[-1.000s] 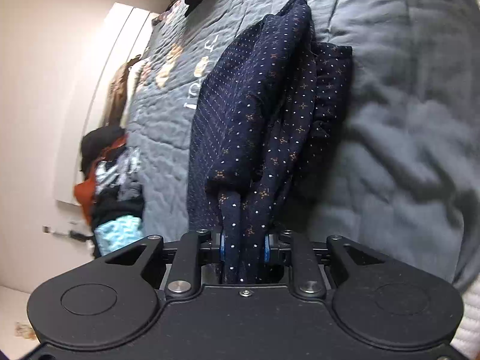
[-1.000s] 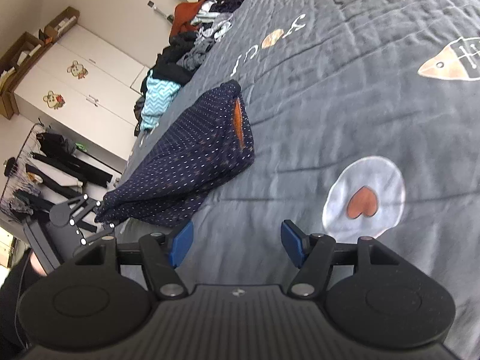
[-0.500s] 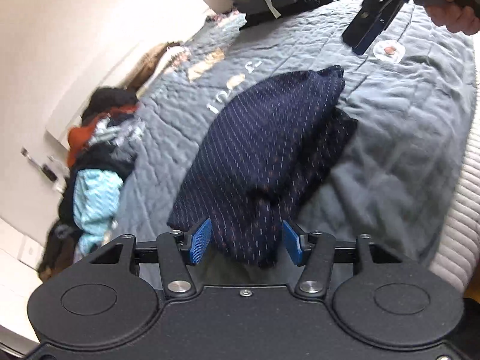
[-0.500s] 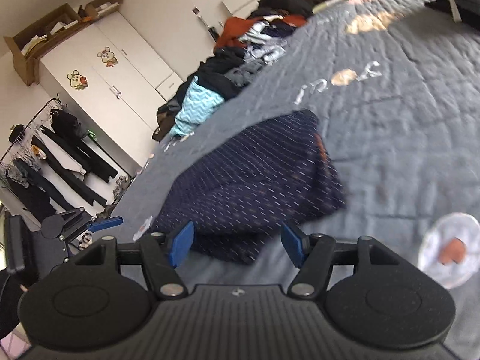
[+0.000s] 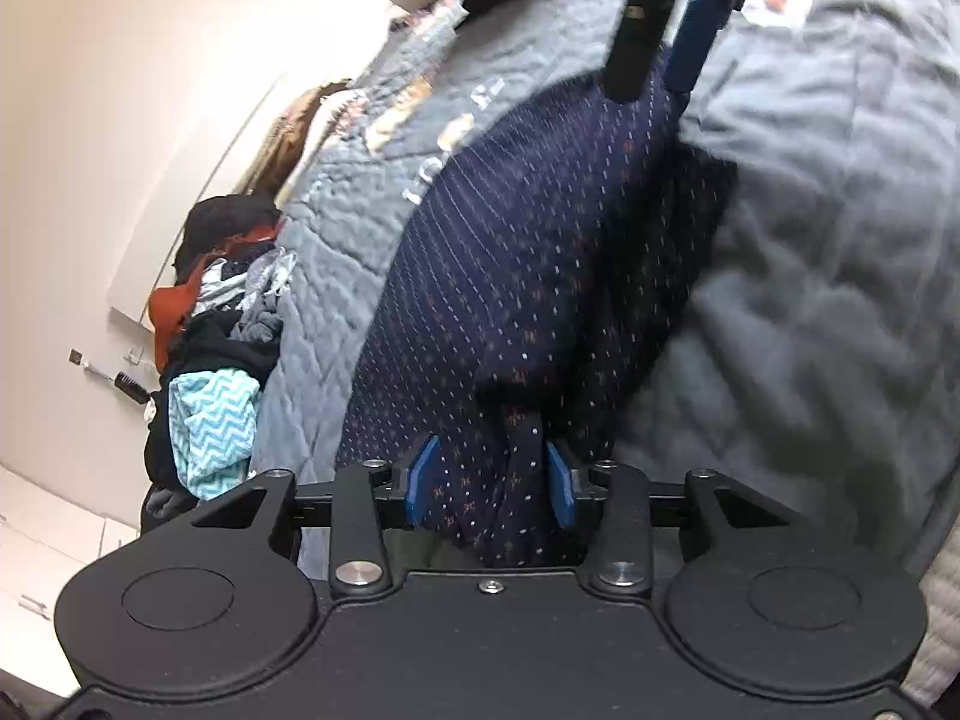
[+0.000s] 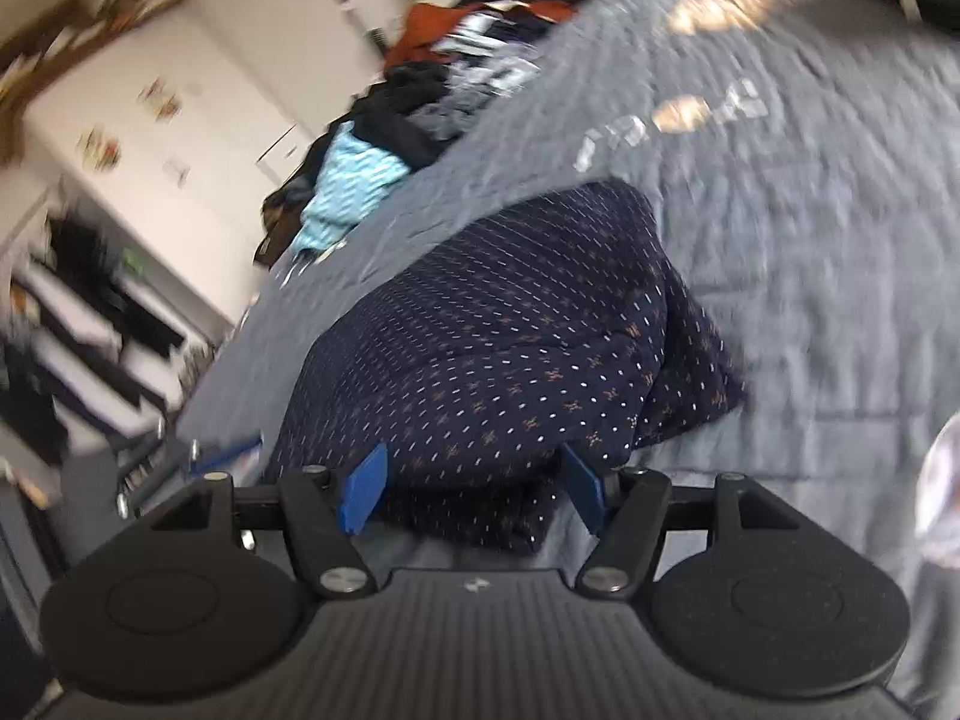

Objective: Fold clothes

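Bed scene with one garment as landmark. The navy dotted garment (image 5: pixel 528 276) lies bunched and partly folded on the grey quilted bedspread (image 5: pixel 810 276), roughly midway across the bed.

Left gripper (image 5: pixel 489 483): its blue pads (image 5: pixel 420 477) flank the garment's near edge, a bundle of cloth filling the gap between them. The jaws have just been closing; they stand at a narrow setting, and the cloth lies against both pads, so the near edge reads as pinched.

Right gripper (image 6: pixel 474 489): seen in its own view at the garment's opposite edge, jaws set wide, with a fold of the garment (image 6: pixel 510 360) lying between the pads but neither pad visibly pressing on it. In the left wrist view the same gripper (image 5: pixel 660 54) hangs over the garment's far end, its dark finger and blue pad just above the cloth; whether they touch it cannot be told.

Beyond the garment, along the bed's far side, sits a heap of unfolded clothes (image 5: pixel 210 372), including a turquoise zigzag piece and an orange one. Past that heap stands a white wardrobe (image 6: pixel 150 120); the right wrist view is blurred there.
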`<act>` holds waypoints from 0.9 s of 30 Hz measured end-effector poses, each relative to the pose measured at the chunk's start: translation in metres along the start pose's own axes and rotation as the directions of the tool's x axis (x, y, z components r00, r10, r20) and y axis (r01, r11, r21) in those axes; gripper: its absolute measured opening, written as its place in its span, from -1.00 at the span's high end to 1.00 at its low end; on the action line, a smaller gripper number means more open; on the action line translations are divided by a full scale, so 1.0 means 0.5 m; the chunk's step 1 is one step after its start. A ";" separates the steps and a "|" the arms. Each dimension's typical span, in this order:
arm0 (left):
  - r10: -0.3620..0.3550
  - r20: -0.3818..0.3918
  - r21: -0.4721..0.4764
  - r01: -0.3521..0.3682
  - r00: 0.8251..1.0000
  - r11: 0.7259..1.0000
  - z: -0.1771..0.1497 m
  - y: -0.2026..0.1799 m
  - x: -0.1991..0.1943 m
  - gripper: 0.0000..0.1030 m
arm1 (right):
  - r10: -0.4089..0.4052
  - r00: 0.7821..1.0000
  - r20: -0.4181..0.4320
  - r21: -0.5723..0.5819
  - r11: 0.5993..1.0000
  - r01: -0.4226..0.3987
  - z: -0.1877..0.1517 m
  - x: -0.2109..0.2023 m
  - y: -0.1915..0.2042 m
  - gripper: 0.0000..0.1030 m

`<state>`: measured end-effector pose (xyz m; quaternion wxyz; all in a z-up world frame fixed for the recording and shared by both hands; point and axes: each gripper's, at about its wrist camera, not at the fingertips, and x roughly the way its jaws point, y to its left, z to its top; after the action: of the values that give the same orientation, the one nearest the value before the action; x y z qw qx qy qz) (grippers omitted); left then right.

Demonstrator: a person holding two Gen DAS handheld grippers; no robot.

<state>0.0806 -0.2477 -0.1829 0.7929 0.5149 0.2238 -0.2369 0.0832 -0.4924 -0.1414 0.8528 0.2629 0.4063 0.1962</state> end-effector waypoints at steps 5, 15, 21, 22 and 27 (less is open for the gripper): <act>0.028 -0.031 0.037 -0.027 0.999 0.999 -0.014 -0.012 -0.002 0.90 | -0.014 1.000 -0.005 -0.025 1.000 0.014 -0.010 0.015 0.004 -0.16; 0.054 -0.032 -0.015 -0.054 0.998 0.998 -0.049 0.024 -0.034 0.91 | -0.052 0.995 0.086 0.053 0.997 0.048 -0.003 0.011 -0.018 0.98; 0.035 -0.024 -0.111 -0.038 0.999 0.993 -0.040 0.057 -0.038 0.90 | 0.008 0.981 0.192 0.077 0.997 -0.023 0.021 -0.034 -0.012 1.00; 0.036 -0.032 -0.101 -0.039 0.999 0.994 -0.039 0.050 -0.029 0.85 | 0.019 0.979 0.204 0.070 0.997 -0.034 0.026 -0.040 -0.007 1.00; 0.057 -0.049 -0.035 -0.059 0.997 0.998 -0.026 -0.004 -0.003 0.68 | 0.017 0.982 0.191 0.058 0.998 -0.029 0.036 -0.032 -0.006 1.00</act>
<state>0.0769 -0.2361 -0.1881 0.8031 0.5121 0.2319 -0.1973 0.0882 -0.5086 -0.1241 0.8770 0.3108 0.3258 0.1675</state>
